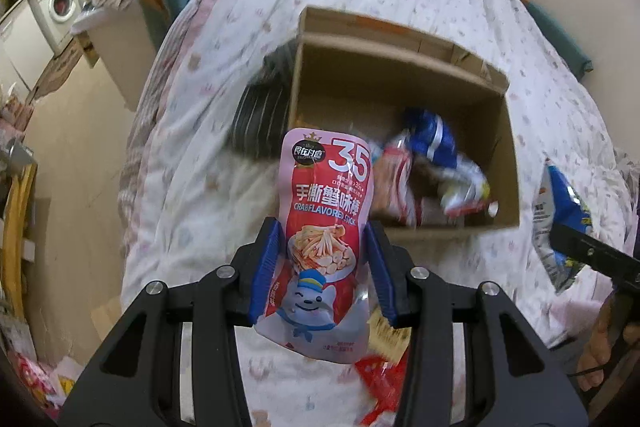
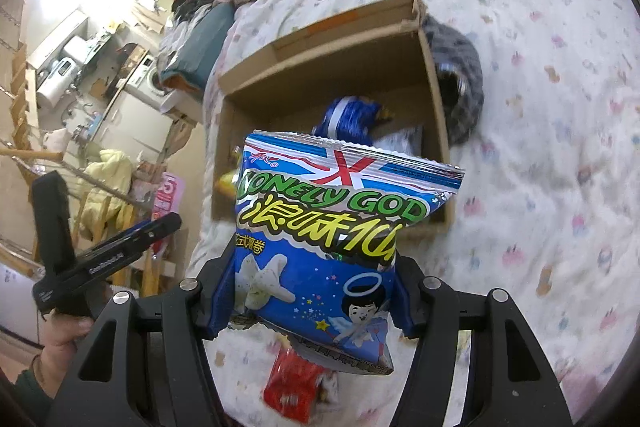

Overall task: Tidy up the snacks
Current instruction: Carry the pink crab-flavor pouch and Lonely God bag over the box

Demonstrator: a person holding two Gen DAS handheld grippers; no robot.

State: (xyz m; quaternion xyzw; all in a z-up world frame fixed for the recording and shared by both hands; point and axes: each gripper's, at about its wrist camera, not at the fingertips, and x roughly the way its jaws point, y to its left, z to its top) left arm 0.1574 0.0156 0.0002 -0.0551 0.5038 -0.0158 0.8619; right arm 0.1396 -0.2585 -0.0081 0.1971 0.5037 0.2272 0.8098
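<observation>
Carrying step: left gripper (image 1: 322,259) clamped on crab stick pouch (image 1: 326,211), right gripper (image 2: 306,297) grasping blue chip bag (image 2: 332,247); next, probably over cardboard box (image 1: 506,155) and release.

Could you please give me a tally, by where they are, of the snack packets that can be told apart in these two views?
Held in grippers: 2, the crab stick pouch and the blue chip bag
Lying on the bed below the grippers: 1, a red packet
Inside the cardboard box: at least 3, blurred
Total: at least 6
</observation>
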